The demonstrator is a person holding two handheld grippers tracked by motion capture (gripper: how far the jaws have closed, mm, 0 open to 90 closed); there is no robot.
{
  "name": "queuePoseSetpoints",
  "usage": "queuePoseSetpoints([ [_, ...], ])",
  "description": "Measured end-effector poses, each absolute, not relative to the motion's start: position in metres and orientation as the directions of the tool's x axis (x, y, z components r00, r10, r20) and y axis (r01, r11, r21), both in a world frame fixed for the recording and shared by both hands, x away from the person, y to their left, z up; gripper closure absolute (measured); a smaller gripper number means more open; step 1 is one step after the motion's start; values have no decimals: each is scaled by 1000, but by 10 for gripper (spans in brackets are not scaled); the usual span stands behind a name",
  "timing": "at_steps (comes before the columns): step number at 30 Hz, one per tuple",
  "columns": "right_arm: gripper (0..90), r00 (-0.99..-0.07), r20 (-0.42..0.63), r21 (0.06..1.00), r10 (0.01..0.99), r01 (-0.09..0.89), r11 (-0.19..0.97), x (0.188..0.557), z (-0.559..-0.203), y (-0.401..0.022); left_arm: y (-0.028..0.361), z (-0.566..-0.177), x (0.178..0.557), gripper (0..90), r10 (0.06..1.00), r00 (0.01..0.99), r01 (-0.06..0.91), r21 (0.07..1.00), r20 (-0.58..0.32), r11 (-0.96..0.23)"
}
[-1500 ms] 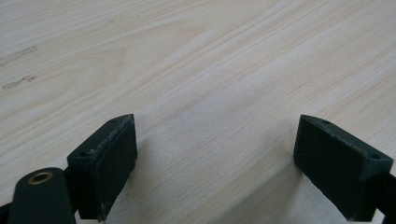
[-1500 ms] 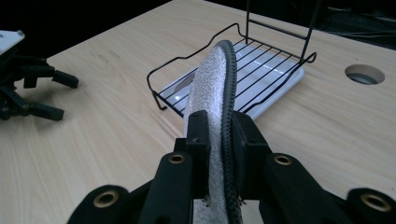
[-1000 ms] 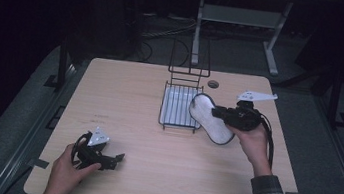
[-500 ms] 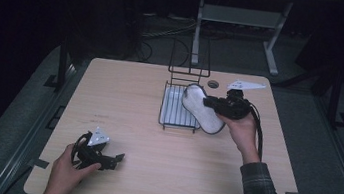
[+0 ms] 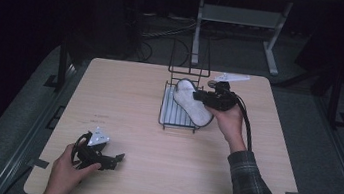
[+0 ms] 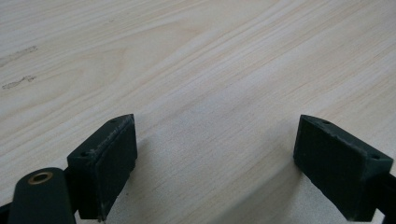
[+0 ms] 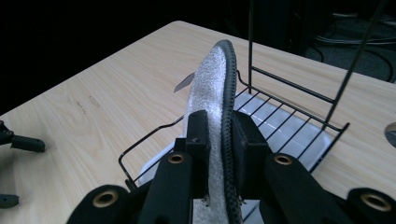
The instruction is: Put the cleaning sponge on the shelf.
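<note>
Tongs status: my right tongs (image 7: 219, 154) are clamped on the white fleece-lined slipper insole with the dark stitched rim (image 7: 215, 88), jaws pinching it edge-on near its lower end. My left tongs (image 6: 217, 158) are wide open, nothing between the jaws, parked on the pale wood-grain surface (image 6: 196, 60) at the near left corner.

Where the insole is: in the high view it sits over the black wire rack with the tall back frame (image 5: 178, 114), held on a slant, one end up near the rack's back, the other end out past the front right corner of the rack by my hand. From the right gripper view it stands on edge, rim to the right, above the rack's wire floor and the light tray panel under it. Can't tell whether the far tip is touching the wires or just above them.

Progress, my read:
- Pick-up: done, grip looks solid, both pads on the material.
- Carry to rack: done, insole is over the rack footprint.
- Placement: not finished. It's not lying in the rack and I haven't let go.

Left to do: line it up with the rack, lower it until the wires carry it, open the right tongs, back out without snagging the rim on the side rail. Left tongs have no job here as far as I can see.
</note>
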State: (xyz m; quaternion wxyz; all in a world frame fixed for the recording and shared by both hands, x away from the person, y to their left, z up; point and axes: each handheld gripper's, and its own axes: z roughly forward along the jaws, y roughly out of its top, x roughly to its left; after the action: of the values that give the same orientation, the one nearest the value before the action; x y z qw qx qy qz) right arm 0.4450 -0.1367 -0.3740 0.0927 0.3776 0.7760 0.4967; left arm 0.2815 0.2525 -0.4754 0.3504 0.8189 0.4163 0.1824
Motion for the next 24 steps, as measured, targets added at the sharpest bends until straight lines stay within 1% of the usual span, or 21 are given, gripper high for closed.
queuePoseSetpoints([
  [4, 783, -701, 230, 846, 675, 487, 218, 451, -380, -131, 253, -475, 282, 127, 809, 587, 554, 726, 7, -408],
  [10, 783, -682, 260, 839, 683, 510, 190, 458, -390, -126, 253, -475, 282, 127, 810, 587, 554, 725, 8, -409],
  [17, 780, -678, 262, 831, 687, 520, 196, 468, -394, -119, 253, -475, 282, 127, 809, 587, 554, 725, 8, -409],
  [19, 776, -670, 282, 819, 687, 541, 191, 470, -395, -116, 253, -475, 282, 127, 809, 587, 554, 725, 8, -409],
  [24, 764, -675, 276, 823, 685, 534, 194, 474, -400, -112, 253, -475, 282, 127, 809, 587, 554, 725, 9, -409],
])
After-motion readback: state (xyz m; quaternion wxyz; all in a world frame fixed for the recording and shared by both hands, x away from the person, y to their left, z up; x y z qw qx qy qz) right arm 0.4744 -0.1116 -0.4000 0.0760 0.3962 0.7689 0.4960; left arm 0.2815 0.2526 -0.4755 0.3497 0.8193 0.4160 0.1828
